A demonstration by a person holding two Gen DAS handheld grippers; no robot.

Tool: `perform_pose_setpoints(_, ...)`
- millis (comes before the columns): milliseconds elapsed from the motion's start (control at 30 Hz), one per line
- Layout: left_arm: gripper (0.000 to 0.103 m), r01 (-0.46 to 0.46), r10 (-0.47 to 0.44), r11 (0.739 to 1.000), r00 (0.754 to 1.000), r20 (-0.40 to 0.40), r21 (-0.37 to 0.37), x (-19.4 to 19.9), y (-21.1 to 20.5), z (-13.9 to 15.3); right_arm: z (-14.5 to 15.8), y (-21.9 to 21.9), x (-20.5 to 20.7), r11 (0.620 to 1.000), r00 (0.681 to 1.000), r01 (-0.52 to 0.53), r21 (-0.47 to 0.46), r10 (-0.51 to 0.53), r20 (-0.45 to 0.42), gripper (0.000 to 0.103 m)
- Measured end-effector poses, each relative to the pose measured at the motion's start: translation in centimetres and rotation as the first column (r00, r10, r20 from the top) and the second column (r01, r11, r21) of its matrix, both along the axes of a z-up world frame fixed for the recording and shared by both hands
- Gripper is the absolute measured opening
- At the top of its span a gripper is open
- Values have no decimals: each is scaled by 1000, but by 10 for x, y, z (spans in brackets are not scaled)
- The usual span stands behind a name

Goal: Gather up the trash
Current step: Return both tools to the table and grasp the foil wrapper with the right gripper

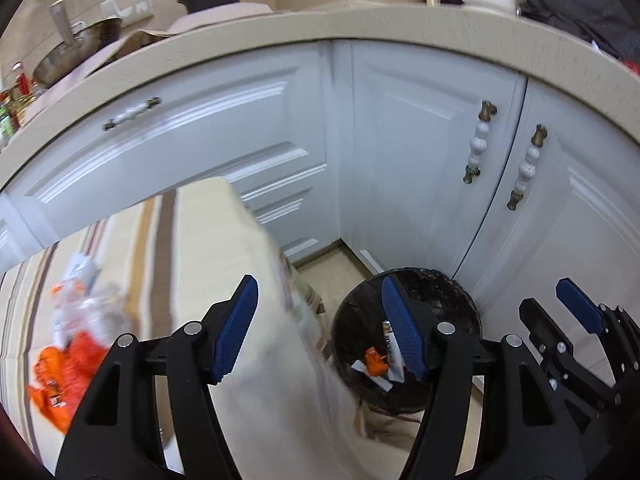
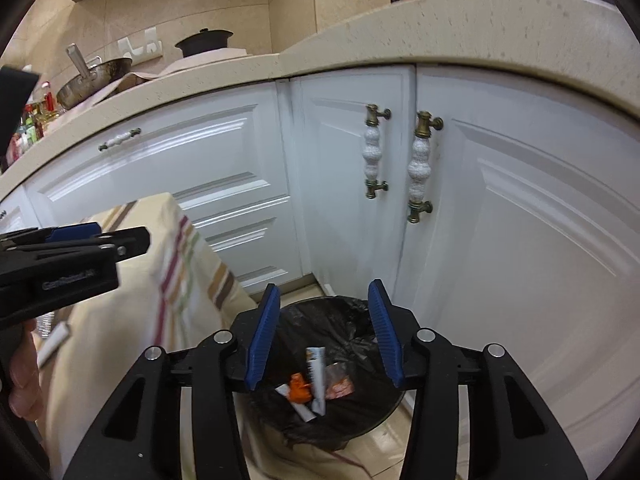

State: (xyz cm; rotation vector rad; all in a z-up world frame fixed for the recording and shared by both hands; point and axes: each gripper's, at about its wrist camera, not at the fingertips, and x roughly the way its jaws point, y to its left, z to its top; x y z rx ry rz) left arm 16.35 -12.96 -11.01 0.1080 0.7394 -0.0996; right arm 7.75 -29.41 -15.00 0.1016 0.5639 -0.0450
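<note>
Left wrist view: the left gripper (image 1: pixel 320 328) is hanging with its blue-padded fingers (image 1: pixel 236 328) spread wide apart, gripping nothing. Its left finger is sitting over the edge of a striped tablecloth (image 1: pixel 192 240) that is draping down from a table; its right finger is overlapping the rim of a black-lined trash bin (image 1: pixel 408 336) standing on the floor in the corner of white cabinet doors (image 1: pixel 420 152). An orange wrapper (image 1: pixel 60 380) and a crumpled clear wrapper (image 1: pixel 88 304) are lying on the cloth at far left, blurred. Inside the bin an orange scrap (image 1: pixel 376 361) and a white packet (image 1: pixel 392 344) are showing. The right gripper (image 1: pixel 560 312) is entering at the lower right edge; from here I cannot tell its finger spacing. Right wrist view: the right gripper (image 2: pixel 324 336) is hovering directly above the trash bin (image 2: pixel 344 428), fingers (image 2: pixel 262 340) apart and empty. In the bin are lying an orange scrap (image 2: pixel 300 392), a white stick packet (image 2: pixel 316 376), a small white strip (image 2: pixel 294 404) and a clear wrapper with red print (image 2: pixel 338 384). The left gripper (image 2: pixel 120 240) is reaching in from the left above the tablecloth (image 2: pixel 132 340), seen side-on. A beige counter (image 2: pixel 360 48) is running above the cabinets, carrying a wok (image 2: pixel 94 78) and a dark pot (image 2: pixel 204 42).
</note>
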Motion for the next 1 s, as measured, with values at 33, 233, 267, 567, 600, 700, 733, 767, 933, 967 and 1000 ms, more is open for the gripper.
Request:
perform_pose_setpoints(33, 63, -5, 5, 1000, 1000, 6, 1, -7, 7, 3, 3, 6, -4, 1000, 1000, -3, 3, 3, 5, 47)
perform_pose_setpoints(233, 63, -81, 81, 997, 996, 19, -5, -45, 66, 16, 14, 44, -18, 998, 999, -50, 33, 50, 5, 49)
perform_pose_setpoints(267, 63, -92, 92, 996, 996, 19, 0, -51, 74, 17, 15, 53, -20, 997, 998, -64, 34, 64, 4, 49)
perform_pose_setpoints(567, 63, -250, 249, 968, 968, 12, 26, -100, 170, 17, 24, 134, -34, 974, 974, -225, 36, 225, -3, 49)
perform_pose_setpoints(600, 63, -264, 264, 964, 964, 9, 26, -103, 178, 16, 23, 143, -35, 970, 970, -242, 35, 243, -5, 49)
perform_pose_setpoints(700, 63, -311, 311, 950, 950, 2, 27, -114, 205, 14, 24, 167, -36, 956, 956, -292, 29, 293, -13, 49)
perform_pose_setpoints(733, 63, -326, 326, 945, 945, 0, 27, -117, 213, 14, 24, 177, -35, 950, 950, -311, 24, 311, -17, 49)
perform_pose_setpoints(767, 63, -335, 335, 942, 942, -2, 26, -119, 219, 14, 24, 184, -36, 945, 945, -326, 20, 326, -19, 49)
perform_pose_setpoints(933, 63, -391, 391, 920, 920, -10, 23, -131, 251, 9, 23, 215, -28, 921, 920, -390, 2, 390, -48, 49)
perform_pose_setpoints(967, 63, -399, 399, 917, 917, -13, 22, -133, 256, 8, 21, 219, -27, 917, 915, -400, 2, 399, -58, 49)
perform_pose_setpoints(1000, 63, -408, 408, 913, 913, -17, 20, -134, 261, 7, 19, 224, -24, 912, 910, -410, 2, 409, -69, 49)
